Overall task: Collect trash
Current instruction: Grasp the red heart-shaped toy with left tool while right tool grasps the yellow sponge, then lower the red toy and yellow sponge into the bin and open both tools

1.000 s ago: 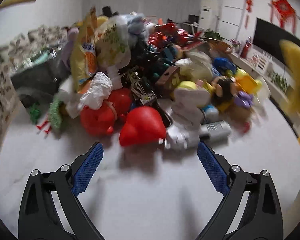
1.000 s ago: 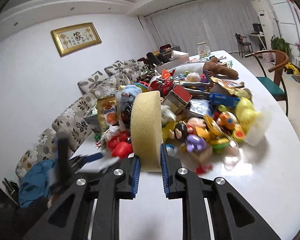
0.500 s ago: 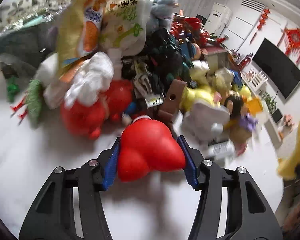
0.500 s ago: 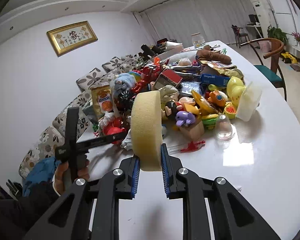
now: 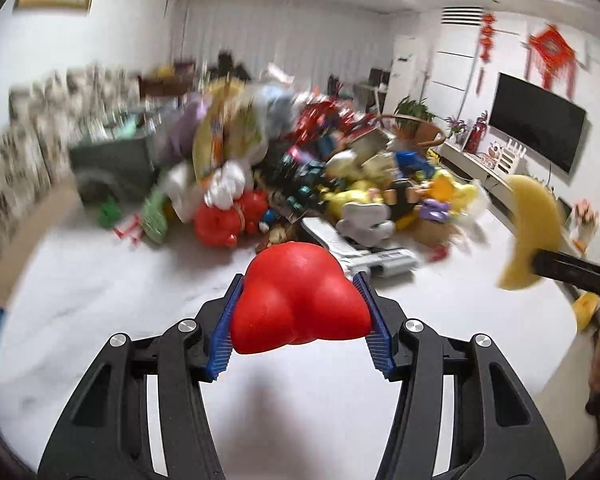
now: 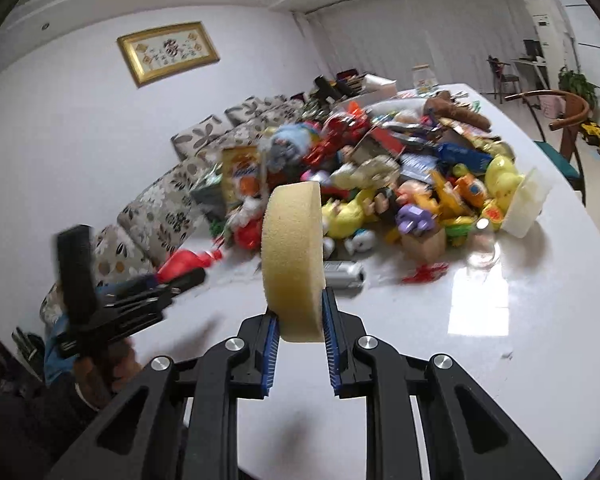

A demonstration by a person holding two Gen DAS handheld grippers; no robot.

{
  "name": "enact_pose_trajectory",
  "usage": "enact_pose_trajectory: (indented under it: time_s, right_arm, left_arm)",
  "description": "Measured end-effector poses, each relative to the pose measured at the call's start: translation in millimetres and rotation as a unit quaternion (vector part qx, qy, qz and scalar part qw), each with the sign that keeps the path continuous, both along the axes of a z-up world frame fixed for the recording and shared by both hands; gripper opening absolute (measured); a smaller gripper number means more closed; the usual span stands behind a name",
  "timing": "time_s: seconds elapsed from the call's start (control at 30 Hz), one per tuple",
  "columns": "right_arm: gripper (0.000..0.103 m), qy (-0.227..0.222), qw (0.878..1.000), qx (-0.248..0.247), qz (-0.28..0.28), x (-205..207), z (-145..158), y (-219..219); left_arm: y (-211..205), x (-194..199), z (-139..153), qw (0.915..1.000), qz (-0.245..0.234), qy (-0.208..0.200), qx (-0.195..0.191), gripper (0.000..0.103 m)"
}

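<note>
While both hands are loaded, the step in hand looks like carrying the two picks away from the heap of clutter (image 5: 300, 168) on the white table (image 5: 100, 288) to wherever the trash is gathered; no bin shows in either view. The left gripper (image 5: 300, 320) is clenched on a lumpy red rubber toy (image 5: 300, 300), its blue pads (image 5: 222, 336) pressing both flanks, and the toy hangs clear of the tabletop, just on the near side of the heap. The right gripper (image 6: 300, 332) is clamped on a round yellow sponge (image 6: 293, 260) standing on edge, only its lower rim between the jaws, likewise on the near side of the heap and above bare table.

To do this well, I would keep both squeezes steady. The red toy is smooth and bulging, so it could squirt forward if the grip loosens. The sponge is soft and held low, so it may tilt or pull out if swung hard. Keep the two loads well apart from each other and lift them high enough to clear the grey tool (image 5: 380, 258) at the heap's near edge.
</note>
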State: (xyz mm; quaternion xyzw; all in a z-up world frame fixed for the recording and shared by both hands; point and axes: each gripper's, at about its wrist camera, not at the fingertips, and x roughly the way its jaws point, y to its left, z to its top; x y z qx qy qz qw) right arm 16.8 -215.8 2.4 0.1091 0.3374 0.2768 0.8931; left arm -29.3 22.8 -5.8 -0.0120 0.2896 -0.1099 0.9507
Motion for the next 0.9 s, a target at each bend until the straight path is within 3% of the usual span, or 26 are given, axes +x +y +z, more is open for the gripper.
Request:
enact_pose_trajectory:
  time_s: [0.33, 0.5, 0.63, 0.7, 0.73, 0.77, 0.8, 0.9]
  right_arm:
    - [0.020, 0.050, 0.994, 0.000, 0.097, -95.9, -5.7, 13.8]
    - [0.020, 0.091, 0.984, -0.047, 0.146, -143.2, -26.3, 20.7]
    - [0.021, 0.139, 0.971, -0.098, 0.170, -157.1, -68.2, 31.6]
    - [0.025, 0.165, 0.965, -0.115, 0.171, -156.4, -98.5, 36.0]
    - [0.040, 0.173, 0.963, -0.118, 0.171, -155.2, -109.2, 37.5]
    - [0.061, 0.186, 0.959, -0.128, 0.170, -151.6, -127.7, 39.9]
    - [0.063, 0.186, 0.959, -0.143, 0.159, -149.1, -142.1, 41.6]
    - [0.055, 0.199, 0.952, -0.175, 0.153, -144.6, -168.2, 45.8]
  left_arm:
    - [-27.3, -119.2, -9.1, 0.9950, -0.091, 0.025, 0.035, 0.053]
    - [-33.9, -151.6, -40.2, 0.9857, -0.133, 0.083, 0.061, 0.053]
    - [-35.7, -152.4, -78.3, 0.9760, -0.148, 0.137, 0.083, 0.053]
    - [-33.7, -148.1, -102.1, 0.9687, -0.160, 0.171, 0.082, 0.053]
    - [-33.0, -146.5, -114.6, 0.9664, -0.160, 0.183, 0.083, 0.056]
    - [-32.2, -143.9, -125.8, 0.9636, -0.162, 0.195, 0.084, 0.068]
    - [-30.7, -139.5, -141.6, 0.9624, -0.154, 0.204, 0.091, 0.074]
    - [-26.7, -130.5, -163.8, 0.9576, -0.138, 0.231, 0.104, 0.074]
